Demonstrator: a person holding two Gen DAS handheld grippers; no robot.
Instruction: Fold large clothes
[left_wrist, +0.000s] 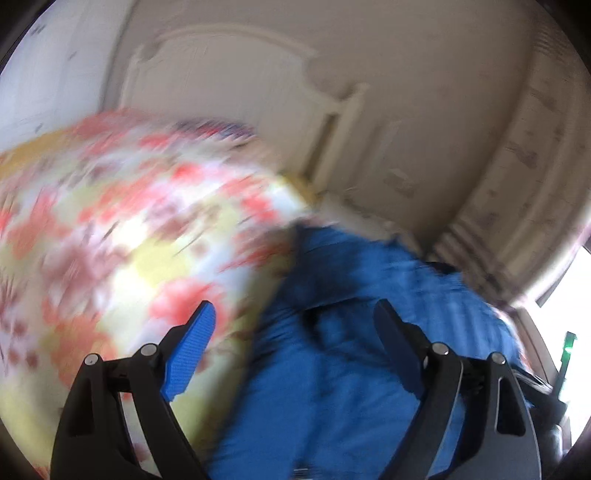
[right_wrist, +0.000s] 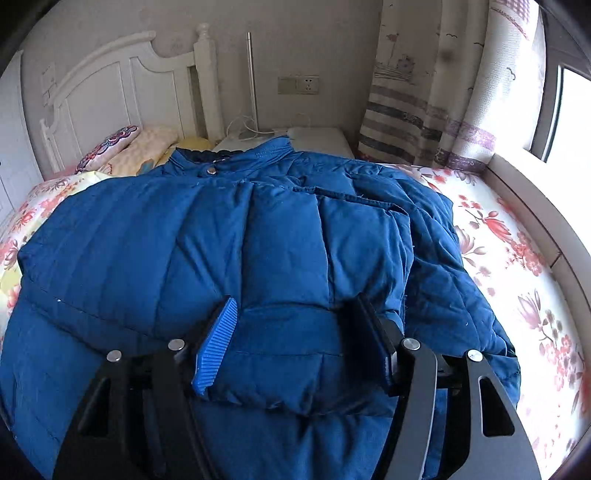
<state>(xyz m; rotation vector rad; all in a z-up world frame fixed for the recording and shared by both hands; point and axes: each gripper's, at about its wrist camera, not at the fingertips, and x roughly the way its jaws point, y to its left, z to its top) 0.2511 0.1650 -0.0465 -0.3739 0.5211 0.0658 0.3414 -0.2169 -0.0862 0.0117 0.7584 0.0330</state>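
Evidently laid out for folding, the blue puffer jacket (right_wrist: 236, 236) sprawled across the floral bedsheet (right_wrist: 517, 266), collar far. Right gripper (right_wrist: 295, 343) stood apart around a near sleeve fold; left gripper (left_wrist: 295, 343) gaped empty.

The middle of the bed (right_wrist: 517, 258) was taken up by the blue padded jacket (right_wrist: 221, 240), spread from the pillows (right_wrist: 125, 147) to the near edge. Bare floral sheet was left along the right side, bounded by the window ledge (right_wrist: 535, 206) and the curtain (right_wrist: 424, 110). At the far end, passage was closed by the headboard (right_wrist: 110, 88) and the nightstand (right_wrist: 317, 138). A strip of sheet was also left free to the left of the jacket
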